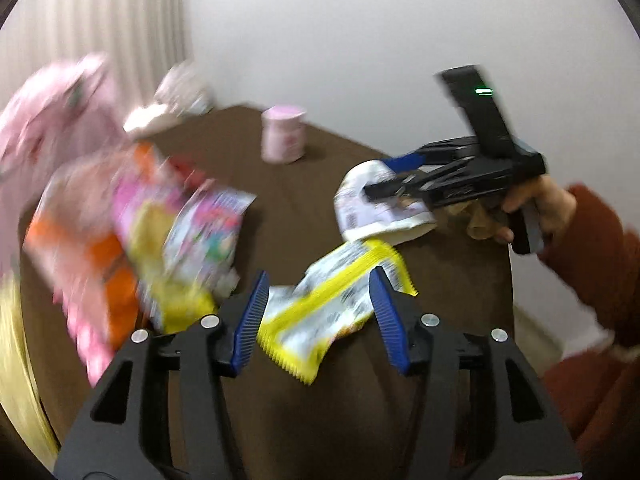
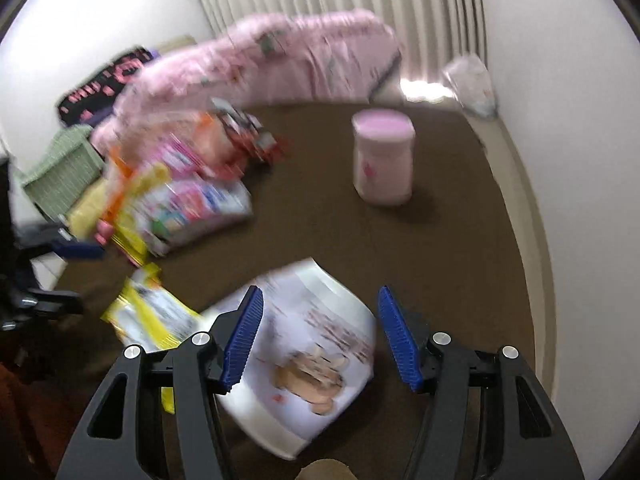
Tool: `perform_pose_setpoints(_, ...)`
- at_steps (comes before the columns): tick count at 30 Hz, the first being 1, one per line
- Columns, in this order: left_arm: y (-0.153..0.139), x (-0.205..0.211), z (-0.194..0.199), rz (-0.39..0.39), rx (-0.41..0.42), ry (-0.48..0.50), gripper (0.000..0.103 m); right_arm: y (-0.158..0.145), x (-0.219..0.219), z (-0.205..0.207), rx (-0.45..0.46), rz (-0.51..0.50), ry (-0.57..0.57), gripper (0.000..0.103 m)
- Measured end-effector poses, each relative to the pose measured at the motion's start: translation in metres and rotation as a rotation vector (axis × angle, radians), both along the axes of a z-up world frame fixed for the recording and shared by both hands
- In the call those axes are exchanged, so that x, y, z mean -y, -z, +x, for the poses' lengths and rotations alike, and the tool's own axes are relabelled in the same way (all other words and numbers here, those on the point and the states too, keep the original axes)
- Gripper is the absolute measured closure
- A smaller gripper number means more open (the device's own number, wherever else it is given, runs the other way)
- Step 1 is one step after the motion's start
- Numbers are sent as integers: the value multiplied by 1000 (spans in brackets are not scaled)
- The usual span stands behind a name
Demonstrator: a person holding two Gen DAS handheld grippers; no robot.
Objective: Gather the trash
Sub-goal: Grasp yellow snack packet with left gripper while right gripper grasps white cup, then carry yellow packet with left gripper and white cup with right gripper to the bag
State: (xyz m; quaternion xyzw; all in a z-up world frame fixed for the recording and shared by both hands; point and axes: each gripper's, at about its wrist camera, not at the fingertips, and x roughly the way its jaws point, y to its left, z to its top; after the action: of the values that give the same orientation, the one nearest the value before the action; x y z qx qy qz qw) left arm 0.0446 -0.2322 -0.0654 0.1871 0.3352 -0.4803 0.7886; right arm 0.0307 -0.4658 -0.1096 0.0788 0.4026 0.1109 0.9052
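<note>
A yellow-edged snack wrapper (image 1: 340, 300) lies on the brown carpet between the open fingers of my left gripper (image 1: 320, 320), which hangs just above it. It also shows in the right wrist view (image 2: 152, 316). A white wrapper with a food picture (image 2: 304, 360) lies between the open fingers of my right gripper (image 2: 320, 336). In the left wrist view the right gripper (image 1: 384, 176) hovers over that white wrapper (image 1: 380, 212). A blurred heap of pink, orange and yellow wrappers (image 1: 140, 240) lies to the left; it shows in the right wrist view too (image 2: 180, 192).
A pink cylindrical bin (image 2: 383, 160) stands on the carpet (image 2: 440, 260) farther back, also in the left wrist view (image 1: 283, 134). A pink blanket (image 2: 280, 60), a green basket (image 2: 64, 176) and a clear plastic bag (image 2: 472, 84) line the wall and curtain.
</note>
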Motion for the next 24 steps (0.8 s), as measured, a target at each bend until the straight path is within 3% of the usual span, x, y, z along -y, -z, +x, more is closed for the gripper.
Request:
perform_pose_setpoints(3,9,20,9,33,-38,56,52,5,8,-19,-12,70,59,46)
perform_pose_setpoints(6,30,27,21,109,-95,30,53,8,10,-35,-24,112,106,46)
perform_pose_setpoints(10,29,9,9,81,-148,15,53,9,5,-53,-24,117,140,47)
perform_pose_setpoints(15,31,-2,-11,123,-95,-14,54,12,4,-54,-33,149,145,46)
perform_pose_setpoints(16,31,-3,-13,125,-89,-24,56,11,5,-54,-38,169,145,48)
perform_pose_setpoints(20,30,-7,-4,124,-107,-88,87,-4,-2,-59,24,144,133,60)
perform_pose_setpoints(24,24,-14,0,81,-127,-117,98,-23,-16,-62,83,62,114,62)
